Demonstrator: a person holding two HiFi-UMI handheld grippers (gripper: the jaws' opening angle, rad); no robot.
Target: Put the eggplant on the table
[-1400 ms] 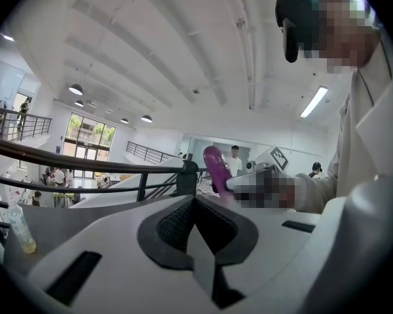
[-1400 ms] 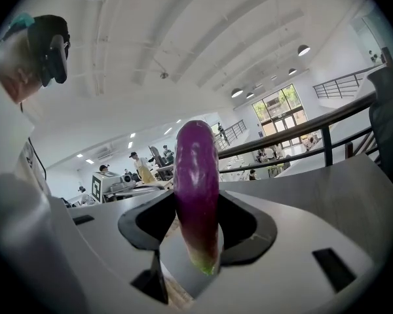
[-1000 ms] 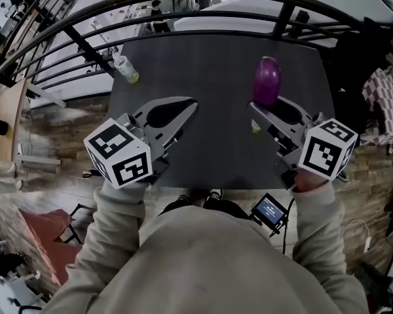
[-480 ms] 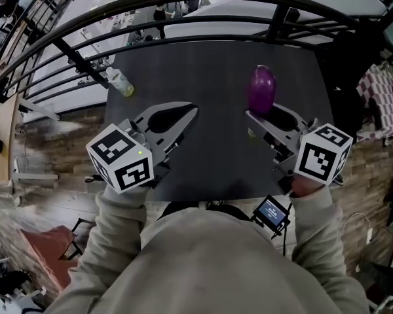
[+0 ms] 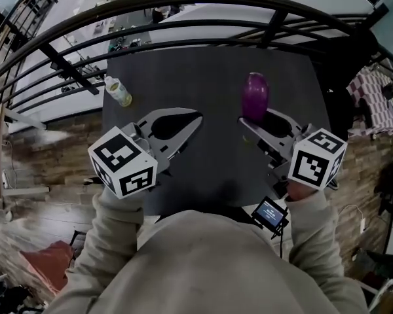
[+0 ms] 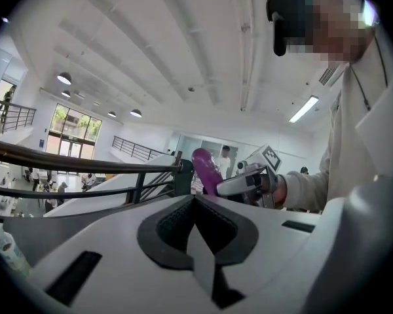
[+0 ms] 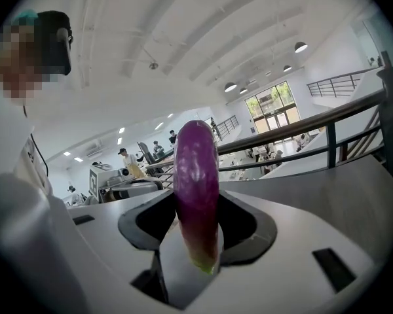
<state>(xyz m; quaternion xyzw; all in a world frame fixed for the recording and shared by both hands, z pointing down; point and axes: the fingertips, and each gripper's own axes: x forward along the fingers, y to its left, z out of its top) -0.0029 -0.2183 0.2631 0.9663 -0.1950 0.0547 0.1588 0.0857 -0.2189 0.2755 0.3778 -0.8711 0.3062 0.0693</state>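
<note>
Two jaws of the right gripper (image 5: 247, 119) are clamped on the eggplant (image 7: 196, 187), which stands nearly upright between them, its pale greenish end down in the throat and its rounded purple end above the tips. Its skin is smooth and glossy. From the head view it hangs over the right part of the tabletop (image 5: 203, 70); whether it touches the surface cannot be told. The left gripper (image 5: 196, 117) has its jaws together with nothing between them, and is held level over the tabletop's left half, well apart from the right one. Each gripper is pale grey plastic with a dark oval opening behind the tips and a marker cube at the hand end.

On the far left corner of the dark, matt, square tabletop rests a small clear plastic bottle (image 5: 118, 91), tilted, yellowish at one end; nothing lies between it and the jaws. A black metal railing (image 5: 183, 2) curves round the far edge. A small lit screen (image 5: 270, 212) sits by the right sleeve, a checked cloth (image 5: 372, 100) hangs to the right, and wooden flooring (image 5: 46, 152) shows on the left.
</note>
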